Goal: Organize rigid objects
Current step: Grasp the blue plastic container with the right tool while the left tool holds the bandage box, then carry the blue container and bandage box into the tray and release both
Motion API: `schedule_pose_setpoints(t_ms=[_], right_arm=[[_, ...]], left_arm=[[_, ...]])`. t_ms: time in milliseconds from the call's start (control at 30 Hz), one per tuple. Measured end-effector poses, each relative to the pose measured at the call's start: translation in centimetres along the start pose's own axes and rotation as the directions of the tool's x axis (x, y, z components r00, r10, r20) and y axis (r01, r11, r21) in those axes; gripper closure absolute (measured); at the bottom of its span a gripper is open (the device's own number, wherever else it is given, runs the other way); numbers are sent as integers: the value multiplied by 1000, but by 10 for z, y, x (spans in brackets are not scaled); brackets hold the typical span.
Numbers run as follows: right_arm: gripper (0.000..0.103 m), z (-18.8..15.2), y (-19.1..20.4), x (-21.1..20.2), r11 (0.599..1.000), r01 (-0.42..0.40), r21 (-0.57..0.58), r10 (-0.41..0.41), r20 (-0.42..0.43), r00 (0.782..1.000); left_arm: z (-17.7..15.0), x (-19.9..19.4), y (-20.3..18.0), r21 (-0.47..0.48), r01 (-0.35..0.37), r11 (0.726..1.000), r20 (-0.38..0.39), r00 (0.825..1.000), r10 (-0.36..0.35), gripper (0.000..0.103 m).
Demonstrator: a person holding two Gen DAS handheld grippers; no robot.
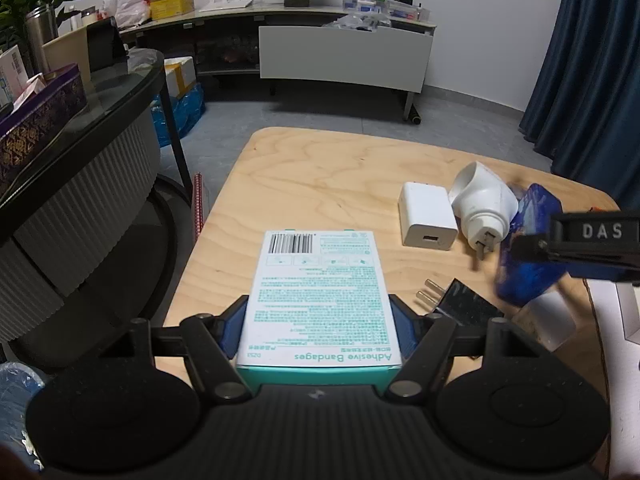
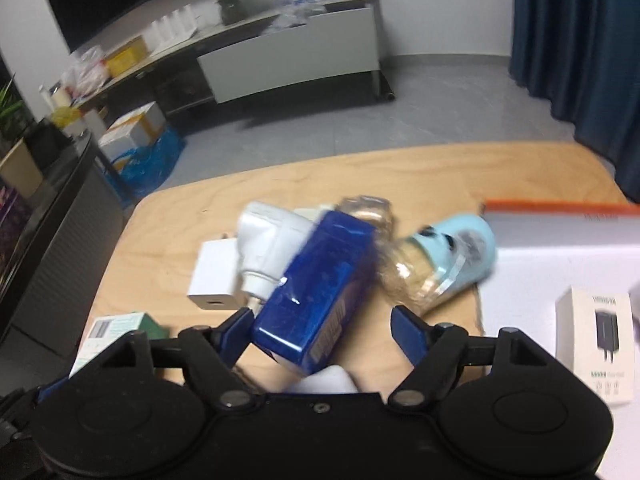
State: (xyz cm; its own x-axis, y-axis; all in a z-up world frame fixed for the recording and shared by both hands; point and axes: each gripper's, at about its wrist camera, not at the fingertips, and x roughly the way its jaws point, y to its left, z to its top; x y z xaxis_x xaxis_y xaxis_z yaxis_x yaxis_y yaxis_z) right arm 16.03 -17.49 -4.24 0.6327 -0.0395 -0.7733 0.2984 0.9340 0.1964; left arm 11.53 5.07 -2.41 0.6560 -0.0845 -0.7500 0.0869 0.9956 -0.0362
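Observation:
My left gripper [image 1: 318,326] is shut on a white and teal adhesive bandages box [image 1: 318,296], held flat above the near left of the wooden table [image 1: 320,176]. The box's corner shows in the right wrist view [image 2: 116,328]. My right gripper [image 2: 322,330] is open, with a blue box [image 2: 320,288] tilted between its fingers; only the left finger [image 2: 236,332] is near it. The blue box also shows, blurred, in the left wrist view [image 1: 524,248] under the right gripper. A white charger cube [image 1: 426,214] and a white plug-in device [image 1: 482,204] lie on the table.
A black plug adapter [image 1: 460,300] lies near the bandage box. A light blue bottle [image 2: 444,260] lies by a white tray with an orange edge [image 2: 560,240]. A white charger carton [image 2: 596,344] sits on it. A dark round table [image 1: 80,128] stands left.

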Motion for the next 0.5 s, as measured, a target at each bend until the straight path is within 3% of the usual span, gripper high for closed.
schedule_pose_setpoints(t_ms=[133, 200, 233, 500], right_arm=[[28, 0, -9, 17, 999, -33, 5, 33, -38, 999], [55, 0, -3, 19, 998, -32, -55, 31, -19, 999], [62, 0, 1, 19, 996, -5, -87, 5, -8, 1000], [63, -6, -1, -24, 990, -24, -137, 38, 97, 995]], left_arm=[[0, 3, -1, -2, 5, 1000, 0, 1000, -5, 31], [0, 3, -3, 0, 5, 1000, -1, 1000, -5, 31], [0, 2, -4, 1, 5, 1000, -1, 1000, -5, 31], [0, -10, -10, 4, 12, 1000, 20, 1000, -12, 31]])
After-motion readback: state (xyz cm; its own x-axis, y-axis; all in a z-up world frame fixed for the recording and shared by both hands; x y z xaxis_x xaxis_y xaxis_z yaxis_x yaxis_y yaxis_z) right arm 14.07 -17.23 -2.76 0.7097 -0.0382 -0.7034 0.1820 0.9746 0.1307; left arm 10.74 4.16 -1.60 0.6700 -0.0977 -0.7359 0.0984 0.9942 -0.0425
